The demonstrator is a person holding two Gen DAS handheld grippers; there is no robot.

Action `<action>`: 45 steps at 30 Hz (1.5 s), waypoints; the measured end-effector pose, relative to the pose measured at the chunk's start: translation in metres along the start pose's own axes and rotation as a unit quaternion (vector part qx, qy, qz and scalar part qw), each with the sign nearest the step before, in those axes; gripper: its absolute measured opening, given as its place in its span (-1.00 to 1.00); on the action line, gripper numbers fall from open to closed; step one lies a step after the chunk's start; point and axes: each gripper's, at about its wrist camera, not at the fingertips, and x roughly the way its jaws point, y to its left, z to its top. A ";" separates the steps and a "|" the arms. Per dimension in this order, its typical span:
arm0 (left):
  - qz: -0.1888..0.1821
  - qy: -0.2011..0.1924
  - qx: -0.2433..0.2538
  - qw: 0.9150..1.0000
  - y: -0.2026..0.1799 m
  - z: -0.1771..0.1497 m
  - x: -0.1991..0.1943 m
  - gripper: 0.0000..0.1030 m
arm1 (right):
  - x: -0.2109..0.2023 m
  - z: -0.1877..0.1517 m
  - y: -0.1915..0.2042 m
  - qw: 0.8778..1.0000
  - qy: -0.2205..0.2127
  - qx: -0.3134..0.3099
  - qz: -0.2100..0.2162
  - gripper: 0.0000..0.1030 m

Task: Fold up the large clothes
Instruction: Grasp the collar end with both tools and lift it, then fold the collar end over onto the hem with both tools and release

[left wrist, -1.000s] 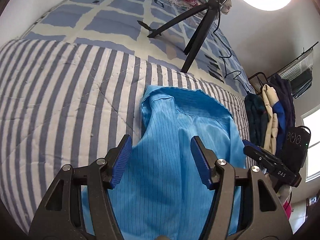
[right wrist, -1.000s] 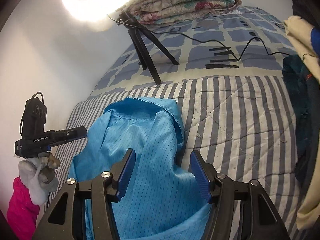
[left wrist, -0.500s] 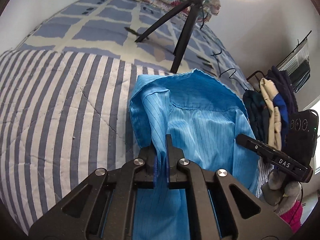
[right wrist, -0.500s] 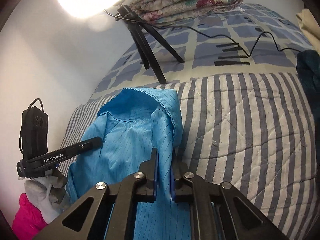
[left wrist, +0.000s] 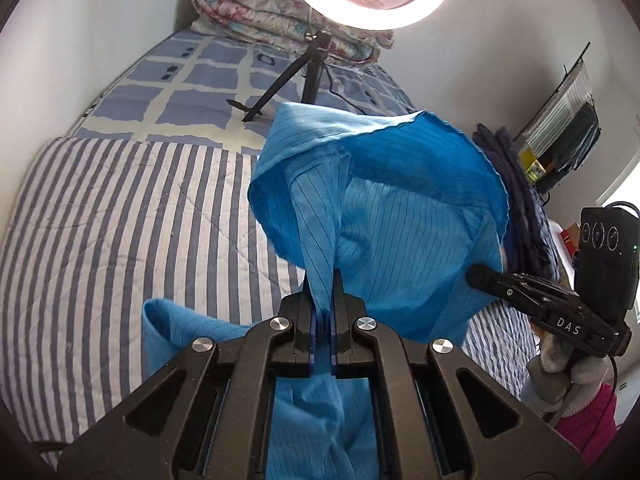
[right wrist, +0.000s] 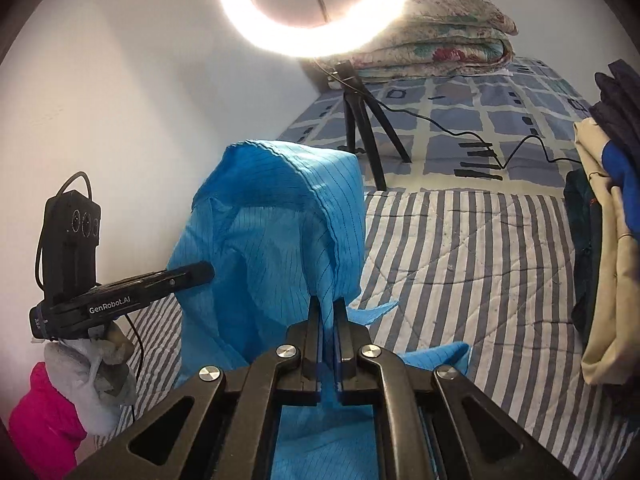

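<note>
A large bright blue pinstriped garment [left wrist: 400, 232] hangs lifted above the striped quilt [left wrist: 120, 220]. My left gripper [left wrist: 321, 280] is shut on a fold of the blue garment near its left side. My right gripper [right wrist: 327, 308] is shut on a fold of the same garment [right wrist: 272, 232] near its right side. Each gripper shows in the other's view: the right one [left wrist: 480, 274] at the garment's far edge, the left one [right wrist: 204, 270] at the left. The garment's lower part trails below the jaws.
A ring light [right wrist: 312, 4] on a black tripod [right wrist: 360, 120] stands on the checked bedsheet [left wrist: 180, 80], with a cable [right wrist: 480, 136] running right. A folded floral quilt [right wrist: 440, 40] lies at the bed's head. Piled clothes [right wrist: 608, 240] sit at the right. A wall [right wrist: 120, 100] is left.
Both grippers were open over the flat garment, then shut on its folds. Both have since lifted it, so its upper part now hangs off the quilt.
</note>
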 end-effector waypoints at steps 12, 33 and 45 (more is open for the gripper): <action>0.012 -0.011 0.027 1.000 -0.043 -0.080 -0.101 -0.98 | -0.082 -0.075 0.059 1.000 -0.004 -0.027 0.015 -0.98; 0.013 0.010 0.012 1.000 -0.046 -0.295 -0.169 -0.98 | -0.136 -0.280 0.113 1.000 0.021 -0.014 0.012 -0.98; 0.006 0.070 0.040 0.997 -0.036 -0.344 -0.195 -0.23 | -0.156 -0.336 0.117 0.998 0.041 -0.054 -0.019 -0.53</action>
